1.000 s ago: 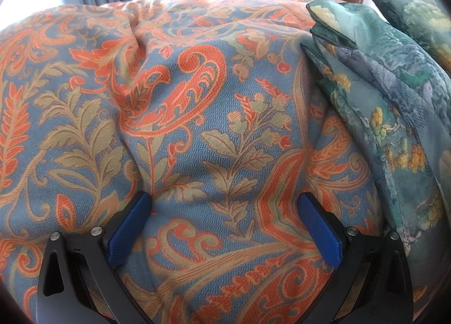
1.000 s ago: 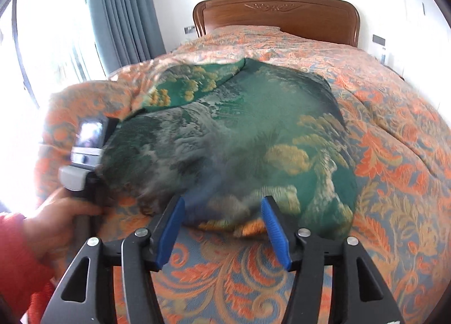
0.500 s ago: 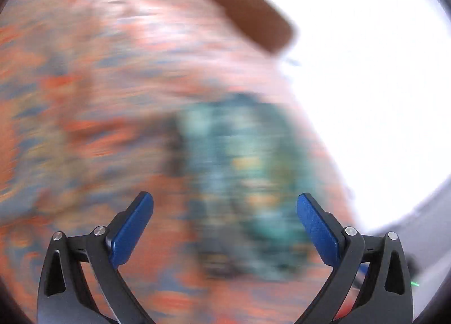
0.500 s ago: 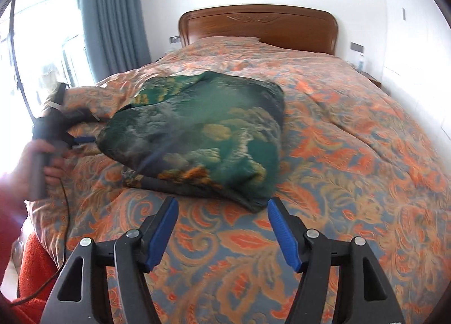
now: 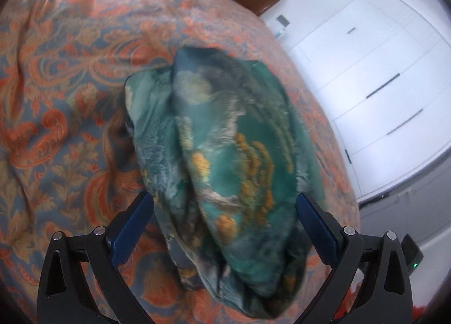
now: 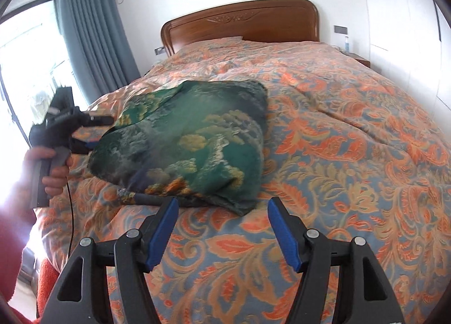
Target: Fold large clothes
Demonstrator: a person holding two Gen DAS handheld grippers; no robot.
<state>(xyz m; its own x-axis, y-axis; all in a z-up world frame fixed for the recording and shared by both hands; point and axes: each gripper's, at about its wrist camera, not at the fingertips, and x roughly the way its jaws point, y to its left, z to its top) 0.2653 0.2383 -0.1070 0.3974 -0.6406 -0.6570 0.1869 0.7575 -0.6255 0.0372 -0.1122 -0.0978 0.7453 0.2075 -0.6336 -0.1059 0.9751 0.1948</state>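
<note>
Both grippers hovering over the bed, jaws spread
left gripper (image 5: 224, 221) and right gripper (image 6: 222, 229) grip nothing; silky green garment (image 6: 191, 143) bunched on paisley quilt (image 6: 352, 155)

Folded green patterned garment (image 6: 194, 143) on bedspread (image 6: 352, 155)

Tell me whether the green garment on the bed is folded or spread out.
Folded. The green garment sits as a compact, layered bundle on the bedspread, with stacked edges showing at its near side; neither gripper holds it.
</note>
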